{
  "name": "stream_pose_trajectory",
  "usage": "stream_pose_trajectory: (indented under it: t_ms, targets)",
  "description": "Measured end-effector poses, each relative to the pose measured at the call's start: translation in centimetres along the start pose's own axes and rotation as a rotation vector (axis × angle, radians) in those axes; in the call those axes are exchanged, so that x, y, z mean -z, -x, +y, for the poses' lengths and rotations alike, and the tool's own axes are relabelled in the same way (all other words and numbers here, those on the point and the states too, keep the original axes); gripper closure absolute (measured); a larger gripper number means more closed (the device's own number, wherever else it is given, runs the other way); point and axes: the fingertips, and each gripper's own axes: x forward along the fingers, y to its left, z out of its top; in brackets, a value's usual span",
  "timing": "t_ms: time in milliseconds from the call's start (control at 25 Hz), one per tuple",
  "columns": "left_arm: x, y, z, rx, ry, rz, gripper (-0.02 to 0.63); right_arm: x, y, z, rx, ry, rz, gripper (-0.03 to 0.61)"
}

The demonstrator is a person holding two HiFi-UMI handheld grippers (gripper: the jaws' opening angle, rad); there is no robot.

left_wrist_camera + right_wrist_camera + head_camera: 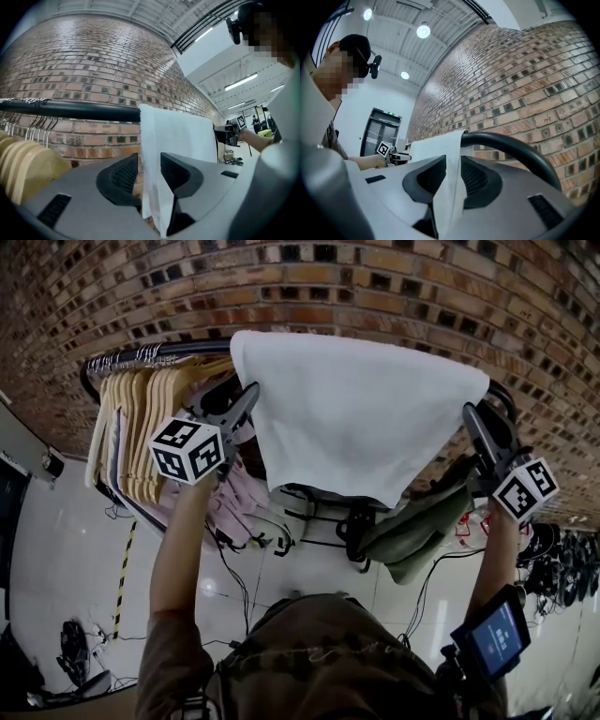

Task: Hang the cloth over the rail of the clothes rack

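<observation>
A white cloth (pixel 356 418) lies draped over the black rail (pixel 187 350) of the clothes rack and hangs down on my side. My left gripper (pixel 246 399) is at the cloth's left edge and my right gripper (pixel 473 418) at its right edge. In the left gripper view the cloth (pixel 178 136) hangs between the parted jaws of the left gripper (pixel 150 164), below the rail (pixel 70 110). In the right gripper view the cloth's edge (pixel 436 145) runs loosely between the parted jaws of the right gripper (pixel 453 166), beside the curved rail end (pixel 511 145).
Wooden hangers (pixel 141 427) crowd the rail's left end, with pink clothes (pixel 234 502) below them. A green garment (pixel 412 531) hangs under the cloth on the right. A brick wall (pixel 375 287) stands right behind the rack. Cables (pixel 234 587) lie on the floor.
</observation>
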Motion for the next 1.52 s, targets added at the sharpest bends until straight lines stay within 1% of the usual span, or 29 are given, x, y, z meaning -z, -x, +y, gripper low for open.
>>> stream_pose_trajectory:
  t_ms: [120, 200, 280, 320, 480, 560, 760, 920, 1080, 1360, 1400, 1440, 1520]
  targets:
    - [-0.7, 0.2, 0.7, -0.028, -0.004, -0.025, 0.476, -0.3, -0.1, 0.2, -0.017, -0.014, -0.043, 0.5]
    - [-1.2, 0.5, 1.0, -0.039, -0.008, -0.04, 0.476, -1.2, 0.3, -0.2, -0.004, -0.016, -0.104, 0.5]
    - [-1.7, 0.7, 1.2, -0.039, -0.014, -0.046, 0.476, -1.7, 0.8, -0.6, 0.002, -0.026, -0.131, 0.5]
    - [-1.8, 0.7, 1.2, -0.036, -0.016, -0.046, 0.476, -1.7, 0.9, -0.6, -0.01, -0.041, -0.128, 0.5]
    - [-2.2, 0.5, 0.6, -0.004, -0.015, -0.05, 0.477, -1.0, 0.5, 0.1, -0.104, -0.116, -0.103, 0.5]
    - [-2.6, 0.5, 0.3, 0.008, -0.013, -0.057, 0.477, -0.9, 0.4, 0.3, -0.122, -0.122, -0.102, 0.5]
    - [-3.2, 0.6, -0.1, 0.037, -0.003, -0.063, 0.48, -1.1, 0.3, 0.5, -0.126, -0.1, -0.099, 0.502]
    - [-2.6, 0.0, -0.5, 0.038, -0.017, -0.04, 0.48, -1.0, 0.5, 0.3, -0.102, -0.068, -0.076, 0.502]
    - [-2.0, -0.3, -0.8, 0.053, 0.004, -0.041, 0.479, -0.9, 0.2, 0.6, -0.088, -0.038, -0.061, 0.502]
    - [-2.6, 0.6, 0.4, 0.017, -0.004, -0.061, 0.483, -1.2, 0.3, 0.7, -0.088, -0.032, -0.064, 0.502]
    - [-2.6, 0.6, 0.4, 0.017, -0.006, -0.063, 0.496, -1.2, 0.3, 0.6, -0.089, -0.032, -0.065, 0.502]
    - [-2.6, 0.5, 0.4, 0.019, -0.009, -0.063, 0.544, -1.2, 0.3, 0.6, -0.09, -0.033, -0.065, 0.502]
    - [-2.6, 0.3, 0.2, 0.028, -0.014, -0.06, 0.555, -1.2, 0.3, 0.7, -0.095, -0.038, -0.065, 0.502]
